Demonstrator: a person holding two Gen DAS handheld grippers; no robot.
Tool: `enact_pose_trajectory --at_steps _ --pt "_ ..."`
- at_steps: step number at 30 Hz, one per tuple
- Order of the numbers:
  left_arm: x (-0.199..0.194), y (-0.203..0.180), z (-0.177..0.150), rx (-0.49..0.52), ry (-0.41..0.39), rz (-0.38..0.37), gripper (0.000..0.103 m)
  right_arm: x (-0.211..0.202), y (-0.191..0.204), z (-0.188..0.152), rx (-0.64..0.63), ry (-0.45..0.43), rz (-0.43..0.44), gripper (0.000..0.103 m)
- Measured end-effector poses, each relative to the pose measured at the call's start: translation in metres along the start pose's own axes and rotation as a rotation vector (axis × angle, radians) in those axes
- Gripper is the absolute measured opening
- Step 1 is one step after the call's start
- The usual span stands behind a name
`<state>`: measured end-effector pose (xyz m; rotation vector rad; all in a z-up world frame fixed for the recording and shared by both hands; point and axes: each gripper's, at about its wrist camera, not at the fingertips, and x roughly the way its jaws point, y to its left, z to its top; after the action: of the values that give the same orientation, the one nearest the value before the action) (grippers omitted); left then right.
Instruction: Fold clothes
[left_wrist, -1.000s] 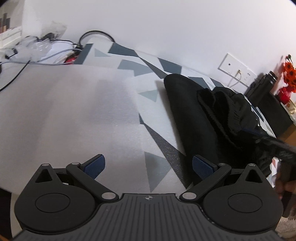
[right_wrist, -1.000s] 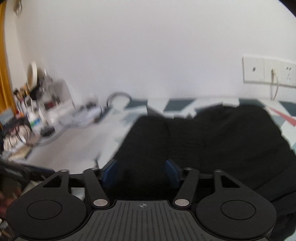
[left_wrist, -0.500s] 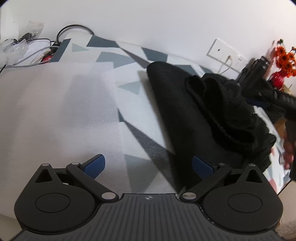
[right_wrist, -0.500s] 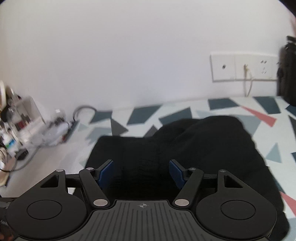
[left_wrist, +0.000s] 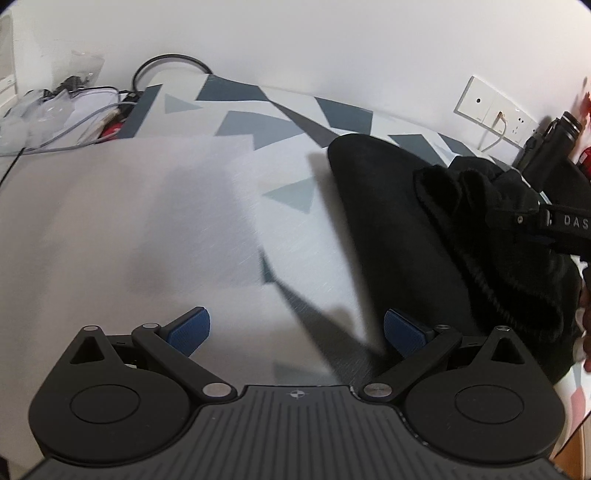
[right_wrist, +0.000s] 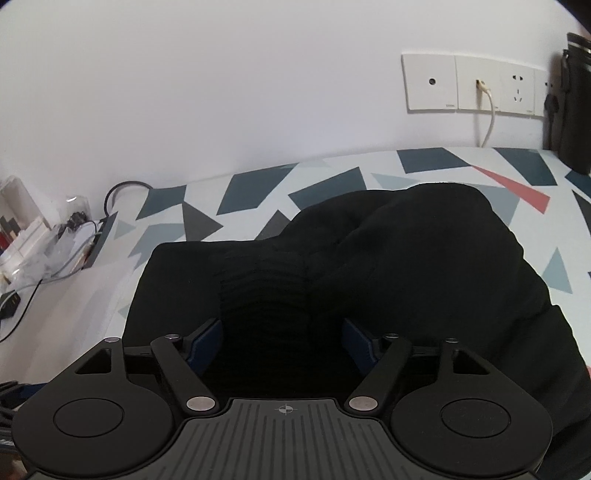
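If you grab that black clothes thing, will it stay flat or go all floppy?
Probably floppy: the black garment already lies in soft rumpled folds. It likely sags either side of a pinch. The ribbed band between the right gripper's open fingers looks thicker, likely easier to grip.

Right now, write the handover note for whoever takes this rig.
Left gripper: open, empty, over the bare patterned tablecloth beside the garment's edge.
Right gripper: open, its fingers straddle a ribbed band of the black garment without closing on it.
Garment lies bunched on the tablecloth, no neat fold visible.
Left: grip, spread flat, fold.
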<state>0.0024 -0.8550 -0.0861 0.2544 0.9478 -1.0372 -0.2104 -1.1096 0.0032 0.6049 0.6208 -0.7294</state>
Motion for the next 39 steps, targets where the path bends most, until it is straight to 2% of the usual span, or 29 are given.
enact_pose_trajectory --at_steps 3,5,7,11,14,16,17,19,21,24,26,27,31,34,39 --pt "0.01 -0.01 0.009 -0.011 0.013 0.001 0.103 0.001 0.003 0.0 -0.013 0.002 0.0 0.078" --pt "0.017 -0.016 0.013 -0.001 0.017 0.032 0.103 0.003 0.003 0.0 -0.026 0.005 -0.006 0.077" --pt "0.021 -0.019 0.016 0.008 0.022 0.054 0.103 0.007 0.003 -0.001 -0.036 0.012 -0.021 0.07" --pt "0.025 -0.02 0.017 0.013 0.02 0.069 0.103 0.012 0.0 -0.001 -0.031 0.018 -0.001 0.063" --pt "0.024 -0.019 0.014 0.023 0.007 0.062 0.103 0.014 -0.003 0.003 -0.002 0.023 0.005 0.065" --pt "0.024 -0.018 0.013 0.026 -0.001 0.057 0.103 0.018 -0.003 0.005 0.01 0.025 0.0 0.07" --pt "0.024 -0.018 0.013 0.026 -0.003 0.056 0.103 0.019 -0.004 0.006 0.01 0.022 0.001 0.069" --pt "0.023 -0.018 0.012 0.026 -0.005 0.051 0.103 0.019 -0.004 0.007 0.008 0.016 0.005 0.059" --pt "0.023 -0.017 0.012 0.027 -0.006 0.045 0.103 0.01 -0.009 0.009 0.047 -0.018 0.029 0.05" --pt "0.022 -0.016 0.011 0.033 -0.01 0.035 0.103 -0.015 -0.016 0.015 0.131 -0.122 0.096 0.048" --pt "0.022 -0.016 0.011 0.034 -0.008 0.031 0.103 -0.035 -0.008 0.022 0.08 -0.214 0.115 0.048" --pt "0.022 -0.015 0.011 0.033 -0.007 0.031 0.103 -0.038 -0.002 0.027 0.033 -0.221 0.118 0.049" --pt "0.022 -0.017 0.011 0.032 -0.007 0.035 0.103 -0.008 0.01 0.04 -0.038 -0.13 0.139 0.049" --pt "0.021 -0.016 0.01 0.034 -0.011 0.033 0.103 0.03 0.012 0.038 -0.065 -0.043 0.101 0.049" --pt "0.02 -0.016 0.009 0.041 -0.016 0.028 0.103 0.047 0.026 0.034 -0.136 -0.038 0.073 0.057"
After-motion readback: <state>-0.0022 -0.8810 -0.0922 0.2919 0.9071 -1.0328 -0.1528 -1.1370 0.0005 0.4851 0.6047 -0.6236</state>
